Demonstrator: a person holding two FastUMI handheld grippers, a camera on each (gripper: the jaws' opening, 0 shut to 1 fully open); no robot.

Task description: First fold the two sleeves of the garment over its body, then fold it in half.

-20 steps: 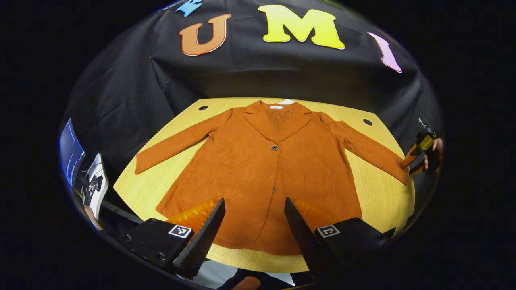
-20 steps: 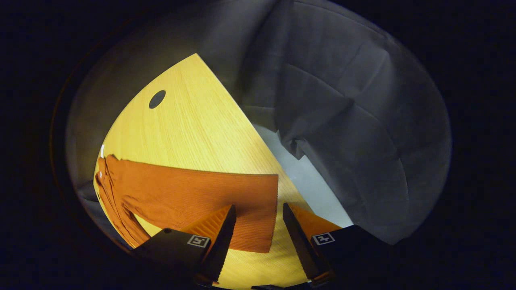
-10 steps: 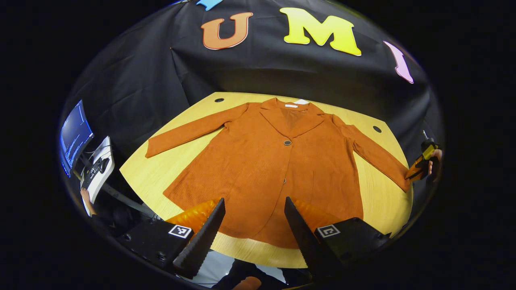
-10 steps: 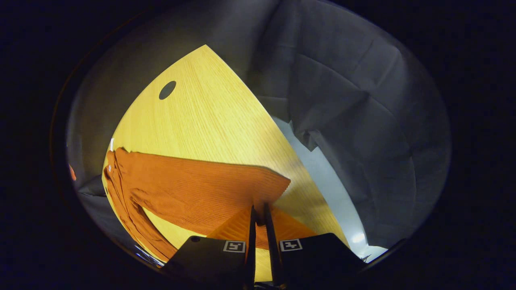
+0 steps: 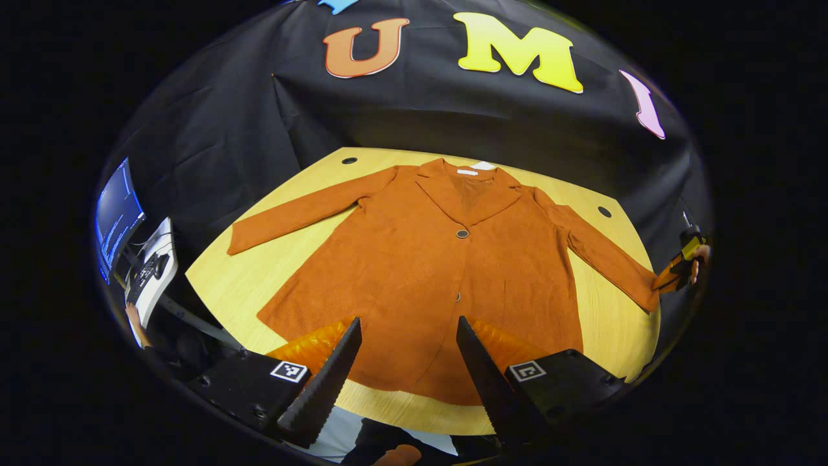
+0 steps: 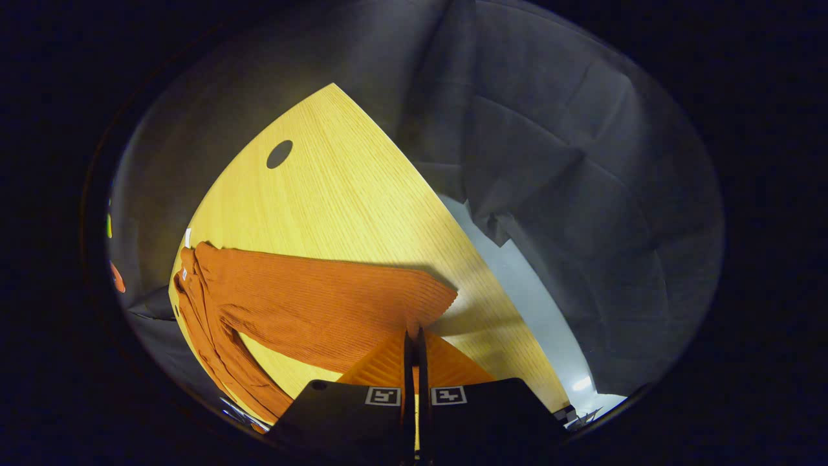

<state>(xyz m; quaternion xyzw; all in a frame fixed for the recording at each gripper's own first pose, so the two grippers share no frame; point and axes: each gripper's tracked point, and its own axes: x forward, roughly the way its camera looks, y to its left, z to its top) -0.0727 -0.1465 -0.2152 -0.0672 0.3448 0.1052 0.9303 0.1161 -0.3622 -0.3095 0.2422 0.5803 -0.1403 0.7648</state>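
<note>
Right tongs [image 6: 414, 336] were clamped on the right sleeve's cuff [image 6: 427, 301]; left tongs [image 5: 407, 336] hung apart above the jacket [image 5: 446, 278] on the desk [image 5: 239, 278]. Soft, limp ribbed cloth would likely drape and drag, so cuffs and hem corners looked like the best holds.

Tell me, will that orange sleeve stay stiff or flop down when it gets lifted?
Probably floppy: the sleeve already bends up at the cuff where the right gripper pinches it. It looks light, soft ribbed cloth, so it should drape and trail from the jacket.
</note>
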